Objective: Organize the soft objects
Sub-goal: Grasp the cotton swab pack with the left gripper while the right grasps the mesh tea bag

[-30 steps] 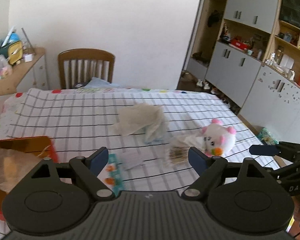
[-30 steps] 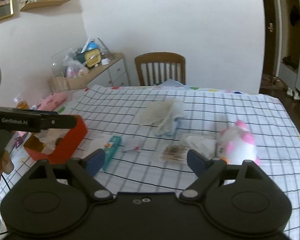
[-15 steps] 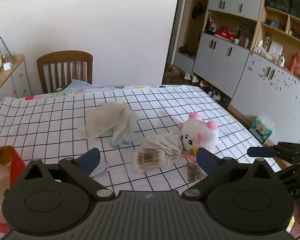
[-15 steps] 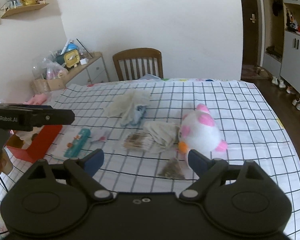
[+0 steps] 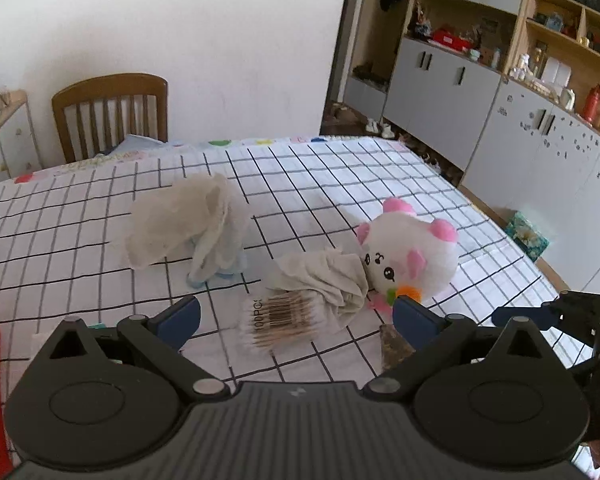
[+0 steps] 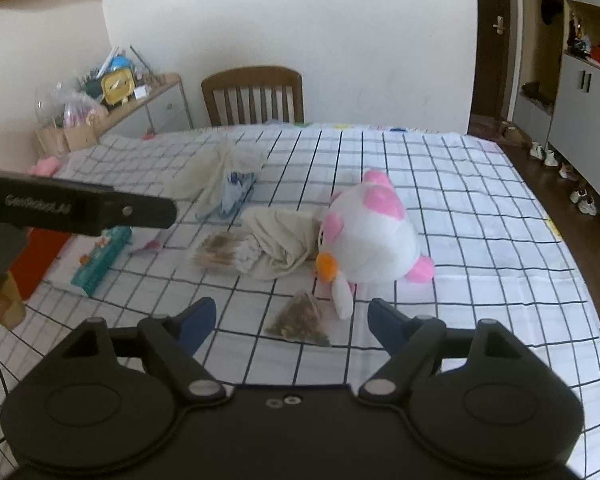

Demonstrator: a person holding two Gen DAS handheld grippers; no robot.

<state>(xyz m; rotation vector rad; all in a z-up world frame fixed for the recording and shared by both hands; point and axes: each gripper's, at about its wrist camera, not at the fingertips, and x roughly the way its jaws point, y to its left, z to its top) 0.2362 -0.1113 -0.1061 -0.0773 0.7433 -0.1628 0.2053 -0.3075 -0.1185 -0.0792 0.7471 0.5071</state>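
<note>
A white and pink plush toy [image 5: 412,256] [image 6: 364,236] lies on the checked tablecloth [image 5: 320,184]. A crumpled beige cloth [image 5: 328,276] [image 6: 280,240] lies against its left side, partly over a pack of cotton swabs [image 5: 280,320] [image 6: 220,250]. A second pile of beige and blue cloths [image 5: 188,224] [image 6: 224,176] lies farther back. My left gripper [image 5: 296,316] is open and empty, just short of the swab pack. My right gripper [image 6: 290,318] is open and empty above a small brown sachet [image 6: 300,318], in front of the plush toy.
A red box [image 6: 36,256] stands at the table's left edge, beside a teal packet [image 6: 102,260]. A wooden chair [image 5: 112,116] stands behind the table. Cabinets [image 5: 500,104] line the right wall. A cluttered sideboard [image 6: 112,108] stands at the back left.
Both grippers have moved to the right and closer to the plush toy and the cloth beside it. The red box has slid to the left edge of the left view. Both stayed open.
</note>
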